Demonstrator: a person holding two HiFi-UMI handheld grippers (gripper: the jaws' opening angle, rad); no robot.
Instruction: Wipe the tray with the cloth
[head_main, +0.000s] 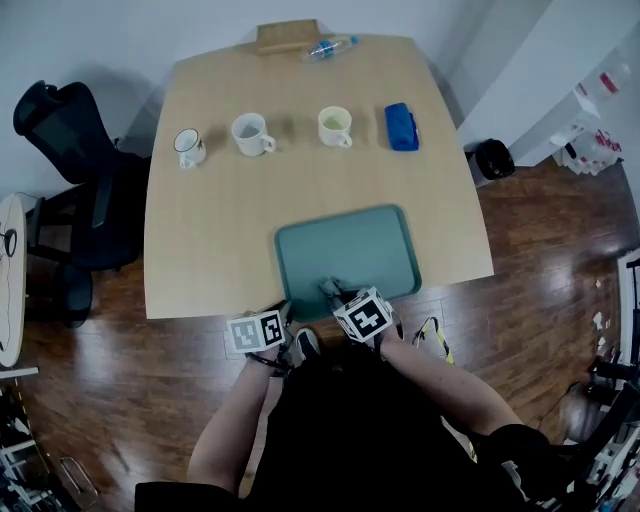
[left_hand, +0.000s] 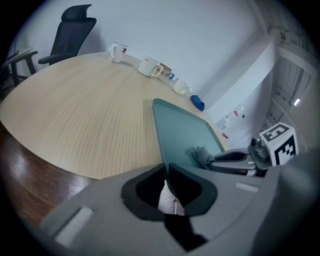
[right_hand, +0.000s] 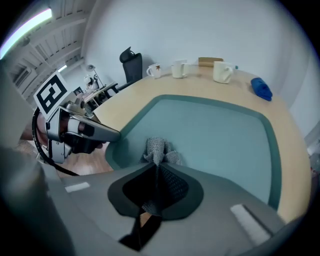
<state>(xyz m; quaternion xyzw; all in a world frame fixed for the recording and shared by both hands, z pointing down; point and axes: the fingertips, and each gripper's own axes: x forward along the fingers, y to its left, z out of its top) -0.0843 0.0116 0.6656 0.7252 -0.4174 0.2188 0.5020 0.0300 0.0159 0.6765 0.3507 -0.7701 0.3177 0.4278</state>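
A teal tray (head_main: 350, 245) lies at the near edge of the wooden table (head_main: 210, 230). A small grey cloth (head_main: 327, 287) rests bunched on the tray's near part. My right gripper (head_main: 334, 294) is shut on this cloth; in the right gripper view the cloth (right_hand: 156, 149) sticks out between the closed jaws (right_hand: 156, 170) onto the tray (right_hand: 215, 130). My left gripper (head_main: 285, 311) is at the tray's near left corner. In the left gripper view its jaws (left_hand: 167, 172) are closed on the tray's rim (left_hand: 161, 135), and the cloth (left_hand: 201, 154) lies to the right.
Three mugs (head_main: 189, 146), (head_main: 251, 133), (head_main: 336, 126) and a blue object (head_main: 401, 127) stand in a row across the far half of the table. A wooden block (head_main: 287, 36) and a plastic bottle (head_main: 328, 47) lie at the far edge. A black office chair (head_main: 60, 200) stands to the left.
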